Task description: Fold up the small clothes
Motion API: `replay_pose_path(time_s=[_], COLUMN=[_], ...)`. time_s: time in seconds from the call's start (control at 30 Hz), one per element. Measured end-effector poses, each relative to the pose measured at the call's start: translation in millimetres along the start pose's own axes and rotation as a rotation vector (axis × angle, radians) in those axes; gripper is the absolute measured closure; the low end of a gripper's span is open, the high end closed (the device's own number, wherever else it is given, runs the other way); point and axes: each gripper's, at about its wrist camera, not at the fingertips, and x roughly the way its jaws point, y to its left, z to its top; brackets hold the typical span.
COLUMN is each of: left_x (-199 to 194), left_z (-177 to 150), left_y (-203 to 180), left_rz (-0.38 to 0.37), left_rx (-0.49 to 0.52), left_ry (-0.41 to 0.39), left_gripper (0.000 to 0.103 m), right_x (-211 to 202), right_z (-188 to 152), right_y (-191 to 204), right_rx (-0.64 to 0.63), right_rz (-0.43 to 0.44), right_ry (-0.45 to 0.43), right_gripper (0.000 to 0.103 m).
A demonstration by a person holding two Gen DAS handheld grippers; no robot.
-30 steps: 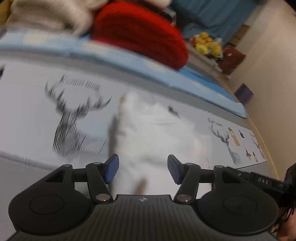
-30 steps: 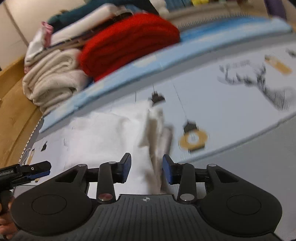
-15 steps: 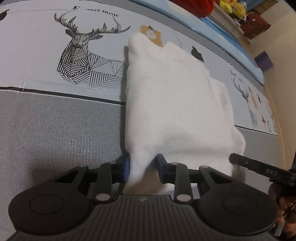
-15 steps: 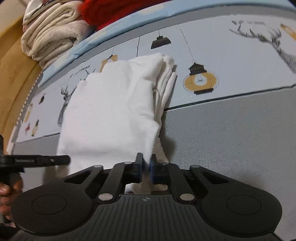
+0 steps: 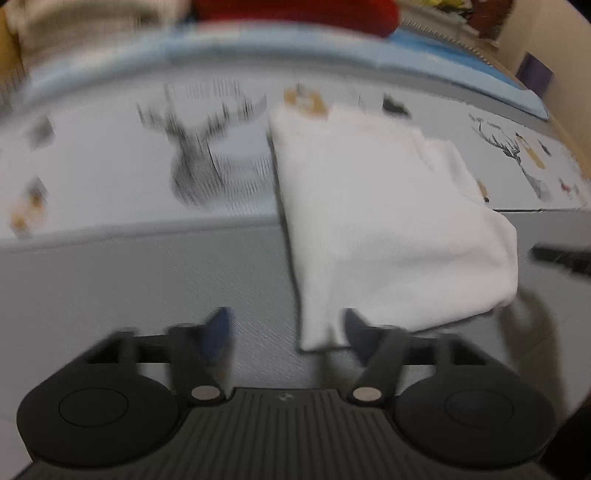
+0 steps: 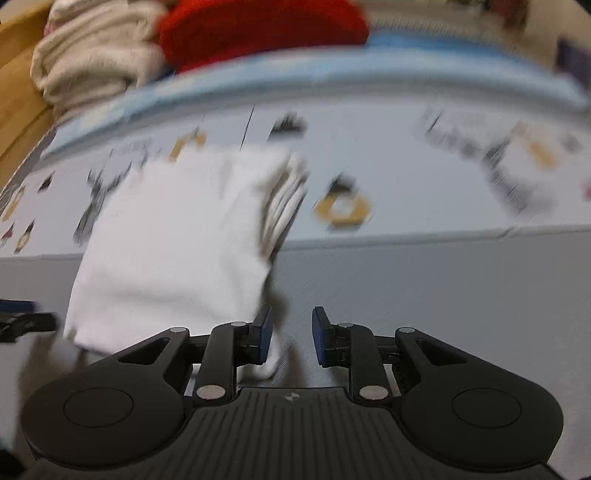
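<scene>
A bedsheet covers the work surface: a plain grey band lies nearest the cameras, and beyond it a pale band is printed with a black line-drawn stag, hanging lamps and a yellow lantern. Past that runs a light blue strip. At the far edge sits a pile of folded textiles, a red knitted piece beside cream blankets. A wooden bed frame borders the sheet on the left of the right wrist view. In the left wrist view a cream wall rises at the right, with a small purple box at its foot. Much of both views is blurred.
</scene>
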Motion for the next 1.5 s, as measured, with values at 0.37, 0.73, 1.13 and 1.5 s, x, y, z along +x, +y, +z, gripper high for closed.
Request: replay_pose_path(time_s=[0.37, 0.73, 1.13, 1.5], left_x=[-145, -178, -151, -149], left_z=[-42, -135, -128, -125], left_y=[-37, -87, -78, -87], left_rz=[0.068, 0.086, 0.094, 0.099], left_rx=[-0.023, -0.055, -0.125, -0.076], left_ry=[-0.352, -0.391, -0.33, -0.367], left_gripper=[0.0, 0.0, 0.0, 0.0], right_x=[-161, -185, -156, -156], right_z=[-35, -117, -116, -118], right_y=[10, 35, 48, 68], right_rx=[-0.04, -0.056, -0.041, -0.113], right_rz=[-0.027, -0.016, -0.014, 0.015], right_ry=[-0.361, -0.332, -0.258, -0.289], right_gripper=[0.058, 0.049, 0.05, 0.049])
